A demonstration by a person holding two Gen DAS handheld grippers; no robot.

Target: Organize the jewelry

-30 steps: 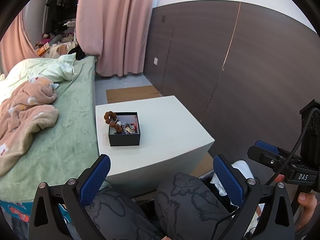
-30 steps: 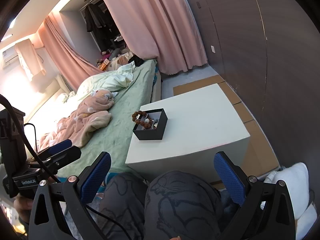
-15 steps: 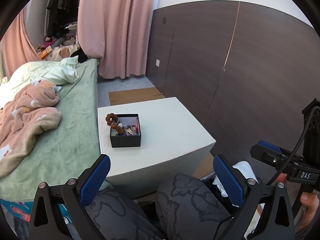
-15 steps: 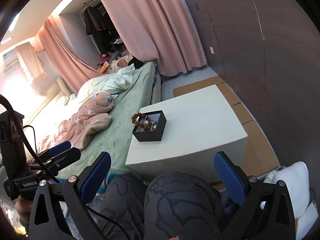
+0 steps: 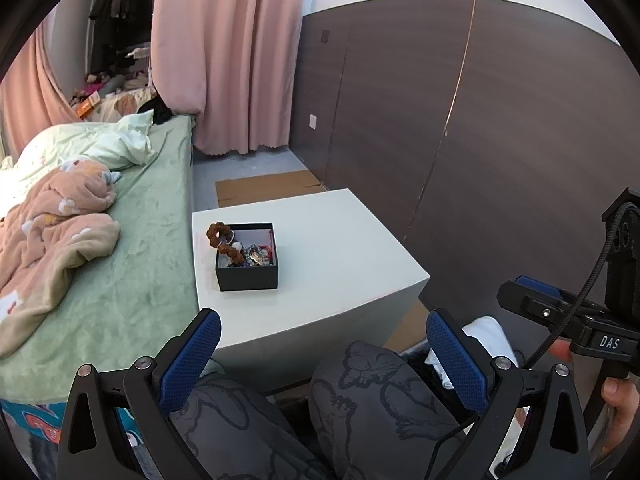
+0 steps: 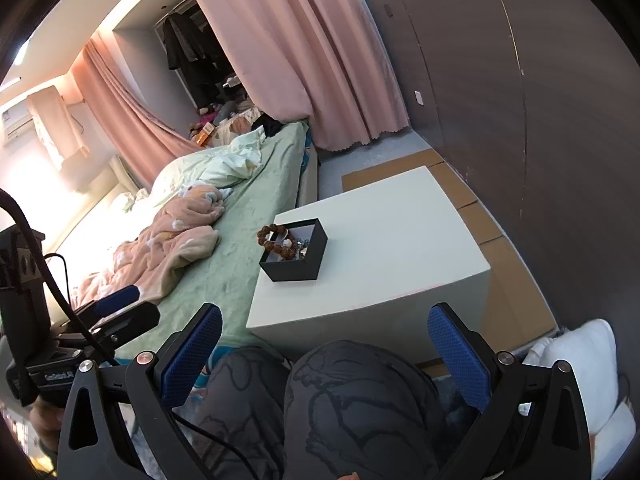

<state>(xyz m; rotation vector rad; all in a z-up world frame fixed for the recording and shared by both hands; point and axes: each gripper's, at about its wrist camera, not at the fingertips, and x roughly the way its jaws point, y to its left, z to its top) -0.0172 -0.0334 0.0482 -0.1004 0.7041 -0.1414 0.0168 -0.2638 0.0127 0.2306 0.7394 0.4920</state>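
Note:
A small black box [image 5: 246,276] [image 6: 295,264] stands on the left part of a white table [image 5: 332,248] [image 6: 384,236]. A brown bead bracelet [image 5: 219,236] [image 6: 276,240] hangs over the box's left rim, and mixed jewelry [image 5: 258,257] fills the inside. My left gripper [image 5: 322,356] is open, well short of the table, above the person's knees. My right gripper [image 6: 324,354] is open too, also held back over the knees. Each gripper shows at the edge of the other's view.
A bed with a green sheet [image 5: 132,248] and a pink blanket [image 5: 48,232] [image 6: 168,240] runs along the table's left side. A dark panelled wall [image 5: 460,140] stands on the right. Cardboard [image 5: 268,190] lies on the floor behind the table, pink curtains [image 5: 224,52] beyond.
Both wrist views have shifted slightly; the box and table sit a little differently in frame. Both grippers stay open and the box has not moved.

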